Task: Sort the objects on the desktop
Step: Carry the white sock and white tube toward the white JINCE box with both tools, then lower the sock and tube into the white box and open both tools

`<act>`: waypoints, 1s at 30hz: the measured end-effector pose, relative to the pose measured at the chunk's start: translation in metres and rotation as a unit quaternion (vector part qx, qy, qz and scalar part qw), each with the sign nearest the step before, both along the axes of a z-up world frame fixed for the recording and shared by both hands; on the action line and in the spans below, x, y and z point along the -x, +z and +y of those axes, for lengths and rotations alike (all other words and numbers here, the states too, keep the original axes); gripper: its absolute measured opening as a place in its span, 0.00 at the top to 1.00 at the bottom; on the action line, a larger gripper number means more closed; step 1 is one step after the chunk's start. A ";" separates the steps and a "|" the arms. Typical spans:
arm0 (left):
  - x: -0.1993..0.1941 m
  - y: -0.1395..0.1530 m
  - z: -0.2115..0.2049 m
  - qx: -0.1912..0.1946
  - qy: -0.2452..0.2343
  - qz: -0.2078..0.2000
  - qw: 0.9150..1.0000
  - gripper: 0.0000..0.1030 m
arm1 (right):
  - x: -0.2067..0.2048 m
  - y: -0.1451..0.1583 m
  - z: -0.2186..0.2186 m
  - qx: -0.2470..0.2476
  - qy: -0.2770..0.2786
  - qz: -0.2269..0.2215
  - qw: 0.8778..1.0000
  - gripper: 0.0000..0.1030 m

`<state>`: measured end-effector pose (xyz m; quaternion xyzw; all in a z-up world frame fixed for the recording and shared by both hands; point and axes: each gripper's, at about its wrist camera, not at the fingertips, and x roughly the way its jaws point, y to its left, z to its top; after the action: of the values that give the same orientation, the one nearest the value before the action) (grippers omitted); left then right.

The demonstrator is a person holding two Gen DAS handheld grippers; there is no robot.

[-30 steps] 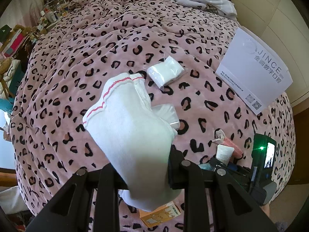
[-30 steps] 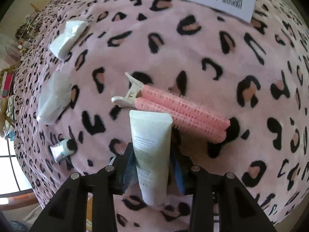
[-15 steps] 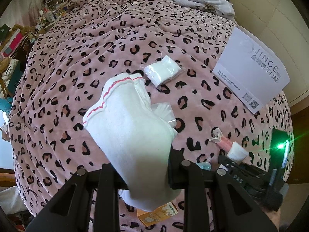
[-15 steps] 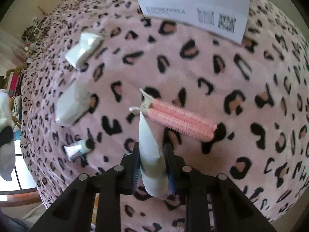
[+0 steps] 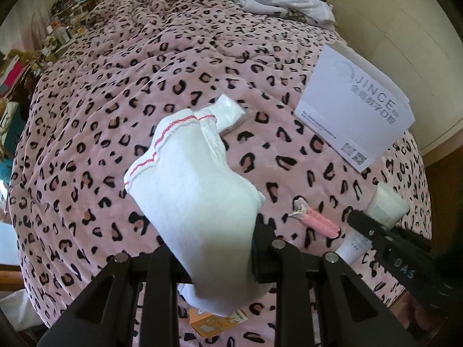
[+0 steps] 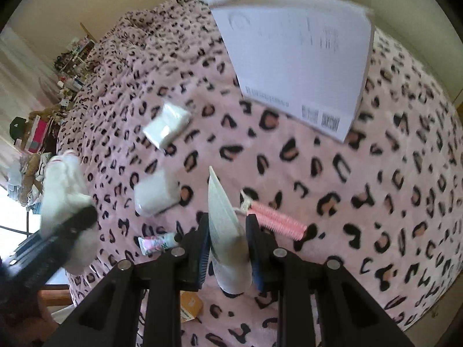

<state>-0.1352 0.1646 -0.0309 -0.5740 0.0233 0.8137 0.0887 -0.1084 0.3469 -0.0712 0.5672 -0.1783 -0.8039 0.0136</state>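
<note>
My left gripper point(image 5: 212, 248) is shut on a white sock with a pink trim point(image 5: 191, 190) and holds it above the leopard-print blanket point(image 5: 115, 92). My right gripper point(image 6: 228, 243) is shut on a white cream tube point(image 6: 224, 225), lifted off the blanket and turned edge-on. In the left wrist view the right gripper point(image 5: 385, 225) shows at the right with the tube point(image 5: 387, 205). A pink hair roller clip point(image 6: 275, 219) lies just right of the tube. A small tube point(image 6: 157, 243) lies to its left.
A white JINCE box point(image 5: 356, 110) stands at the back right. Two white plastic packets point(image 6: 167, 127) point(image 6: 156, 196) lie on the blanket. An orange carton point(image 5: 214, 322) lies near the bed's front edge. Folded clothes point(image 5: 286, 0) sit at the far end.
My right gripper has lifted the cream tube off the blanket, turned it edge-on and moved back from the pink clip. The left gripper still holds the sock and has shifted slightly.
</note>
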 end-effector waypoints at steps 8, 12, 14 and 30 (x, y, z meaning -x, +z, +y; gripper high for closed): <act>0.010 0.014 0.036 -0.003 -0.037 0.009 0.999 0.76 | 0.012 0.039 0.012 -0.015 -0.005 0.035 0.999 0.77; 0.017 0.020 0.053 -0.007 -0.055 0.014 0.998 0.76 | 0.017 0.052 0.023 -0.017 -0.013 0.048 0.999 0.77; 0.019 0.022 0.060 -0.008 -0.064 0.017 0.998 0.76 | 0.019 0.056 0.028 -0.018 -0.018 0.053 0.998 0.77; 0.041 0.035 0.113 -0.012 -0.124 0.029 0.992 0.76 | 0.030 0.077 0.065 -0.031 -0.051 0.068 0.996 0.77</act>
<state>-0.1765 0.2773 0.0037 -0.5422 0.0873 0.8126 0.1951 -0.1385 0.4119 0.0060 0.5017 -0.1805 -0.8454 -0.0326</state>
